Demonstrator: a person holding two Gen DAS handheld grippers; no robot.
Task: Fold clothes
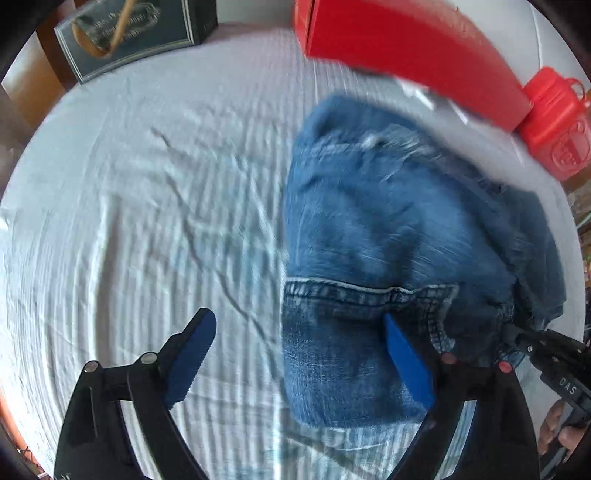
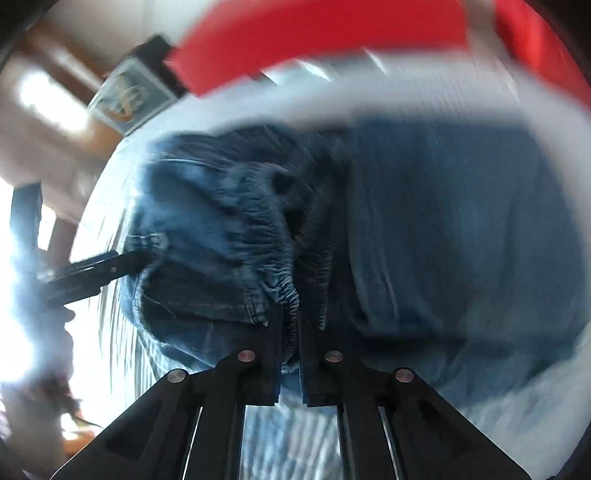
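The left gripper (image 1: 301, 360) gapes wide over the sheet (image 1: 147, 221), one pair of jeans (image 1: 388, 240) bunched at its 1 o'clock. The right gripper (image 2: 290, 332) is clamped on their elastic waistband. Beyond: one red box (image 1: 406, 48), one red bottle (image 1: 554, 122), one dark box (image 1: 136, 33).

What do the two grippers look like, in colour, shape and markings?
The left gripper has black angled arms with silver and red rivets and blue, ridged finger pads. The right gripper is black with silver rivets and slotted arms; white letters "DAS" show on its body.
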